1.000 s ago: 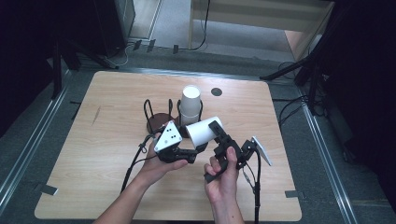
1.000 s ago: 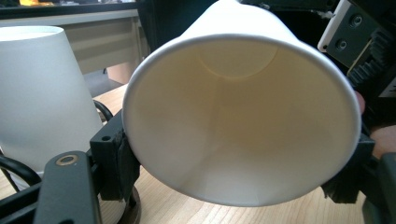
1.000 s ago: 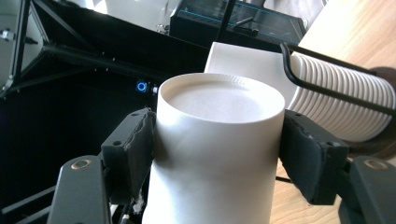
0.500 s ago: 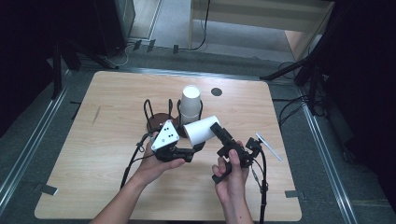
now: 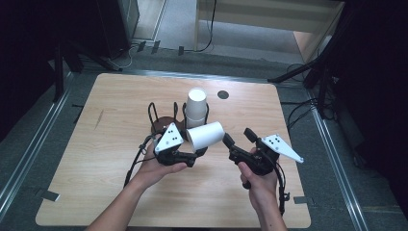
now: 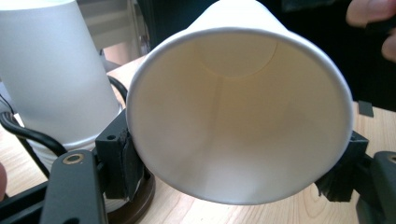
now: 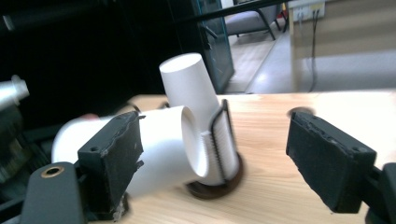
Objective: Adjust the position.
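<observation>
On the left, the left gripper grasps a white paper cup, held on its side above the table. The cup is plain and tapered, its cream inside empty, its rim pressed slightly oval. To the right, the right gripper is released, its jaws just apart from the cup.

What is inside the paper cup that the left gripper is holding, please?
The paper cup lies on its side in the left gripper; its bare cream wall and round bottom show, with nothing in it.
</observation>
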{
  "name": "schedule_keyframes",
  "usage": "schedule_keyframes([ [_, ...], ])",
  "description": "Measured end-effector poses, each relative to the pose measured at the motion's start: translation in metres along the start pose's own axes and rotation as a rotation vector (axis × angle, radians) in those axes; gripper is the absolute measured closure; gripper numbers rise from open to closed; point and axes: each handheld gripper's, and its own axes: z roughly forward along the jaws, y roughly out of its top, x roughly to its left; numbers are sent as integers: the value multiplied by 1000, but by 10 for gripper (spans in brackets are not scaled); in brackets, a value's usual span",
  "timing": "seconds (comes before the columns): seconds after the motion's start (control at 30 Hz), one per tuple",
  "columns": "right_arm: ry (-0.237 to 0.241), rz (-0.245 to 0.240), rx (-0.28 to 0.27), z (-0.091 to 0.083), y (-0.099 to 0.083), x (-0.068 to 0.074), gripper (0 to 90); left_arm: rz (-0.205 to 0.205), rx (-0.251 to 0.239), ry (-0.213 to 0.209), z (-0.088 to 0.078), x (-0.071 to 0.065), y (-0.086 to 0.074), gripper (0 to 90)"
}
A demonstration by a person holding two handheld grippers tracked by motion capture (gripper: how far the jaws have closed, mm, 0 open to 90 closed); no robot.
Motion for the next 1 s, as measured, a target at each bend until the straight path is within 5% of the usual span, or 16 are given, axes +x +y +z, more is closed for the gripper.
schedule_keyframes([
  [0.2,-13,-305,109,-5,10,-1,181,16,31,-2,-4,6,-1,246],
  [0.27,-11,-332,117,-5,11,-1,182,13,33,1,-6,8,-1,246],
  [0.5,7,-606,165,-2,14,6,216,19,44,14,-10,11,0,248],
  [0.73,40,-780,243,12,12,10,164,36,58,11,-11,10,0,248],
  [0.8,40,-792,249,13,12,11,154,39,61,8,-11,11,0,249],
  [1.0,12,-928,262,22,11,12,137,42,63,2,-11,11,0,249],
])
